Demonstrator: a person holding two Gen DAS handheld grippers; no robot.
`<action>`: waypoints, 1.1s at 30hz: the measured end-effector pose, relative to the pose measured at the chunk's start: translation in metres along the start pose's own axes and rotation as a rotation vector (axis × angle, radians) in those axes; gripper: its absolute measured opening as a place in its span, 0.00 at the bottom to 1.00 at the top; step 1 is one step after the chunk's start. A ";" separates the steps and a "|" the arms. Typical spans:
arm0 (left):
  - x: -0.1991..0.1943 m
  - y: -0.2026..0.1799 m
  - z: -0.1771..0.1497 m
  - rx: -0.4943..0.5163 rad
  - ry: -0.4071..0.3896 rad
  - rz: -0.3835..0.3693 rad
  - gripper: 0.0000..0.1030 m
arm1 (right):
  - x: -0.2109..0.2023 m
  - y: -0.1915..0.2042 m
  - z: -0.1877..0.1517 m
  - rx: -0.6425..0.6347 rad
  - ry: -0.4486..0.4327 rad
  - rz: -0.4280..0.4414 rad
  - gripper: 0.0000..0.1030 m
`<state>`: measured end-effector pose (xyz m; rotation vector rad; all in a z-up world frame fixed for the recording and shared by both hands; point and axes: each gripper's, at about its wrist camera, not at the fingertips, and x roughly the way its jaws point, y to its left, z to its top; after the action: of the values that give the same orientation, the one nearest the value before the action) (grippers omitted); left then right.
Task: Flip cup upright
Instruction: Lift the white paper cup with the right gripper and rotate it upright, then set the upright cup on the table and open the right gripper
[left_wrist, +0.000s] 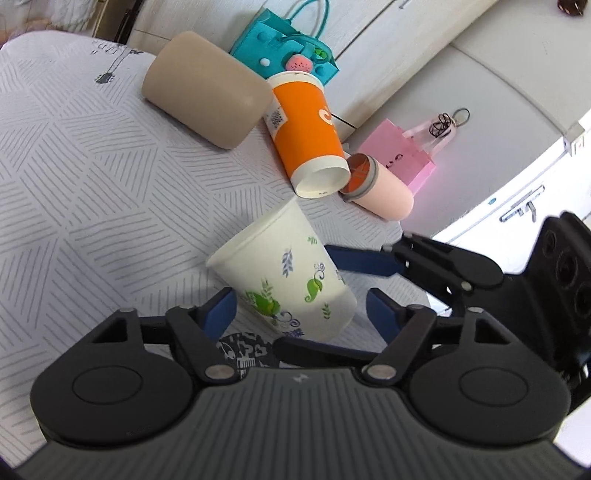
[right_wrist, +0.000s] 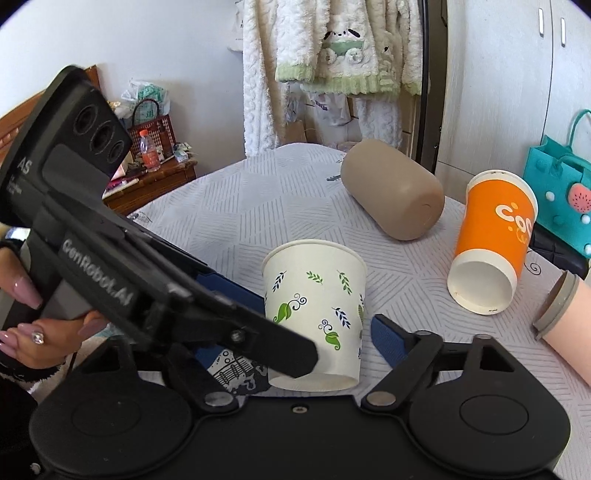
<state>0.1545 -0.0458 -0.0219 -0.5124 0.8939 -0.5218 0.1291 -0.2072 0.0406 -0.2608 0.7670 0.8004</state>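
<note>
White leaf-print paper cup (right_wrist: 316, 317) stands mouth-up near the front of the counter (right_wrist: 258, 206), which is covered in a grey line-patterned cloth. From the left wrist view the cup (left_wrist: 284, 280) looks tilted, rim toward the upper left, sitting between the blue pads. Left tool (left_wrist: 299, 314) is spread wide, one blue finger on each side of the cup's base; cannot tell if either pad touches it. Right tool (right_wrist: 291, 343) also spread around the same cup, right blue finger just beside the cup wall, left finger mostly hidden behind the other tool's body, contact unclear. In the right wrist view, a hand (right_wrist: 33, 328) with long pink nails grips the left tool's handle at the left edge. Orange paper cup (right_wrist: 491, 240) lies on its side toward the right edge, open end facing the camera. Tan cup (right_wrist: 391, 192) lies on its side toward the far edge. Pink tumbler (left_wrist: 380, 188) lies beside the orange cup. Teal bag (left_wrist: 288, 48) and pink bag (left_wrist: 399, 151) sit beyond the counter.
</note>
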 end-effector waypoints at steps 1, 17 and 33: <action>0.000 0.002 0.000 -0.008 -0.009 0.004 0.70 | 0.000 0.002 0.001 -0.007 0.001 -0.015 0.72; -0.036 -0.015 -0.006 0.264 -0.166 0.077 0.58 | 0.000 0.007 0.005 0.004 -0.078 -0.035 0.63; -0.041 0.000 0.006 0.399 -0.290 0.117 0.58 | 0.045 0.011 0.015 -0.005 -0.251 -0.129 0.62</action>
<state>0.1378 -0.0188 0.0054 -0.1638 0.5203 -0.4888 0.1490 -0.1676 0.0202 -0.2079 0.5067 0.6971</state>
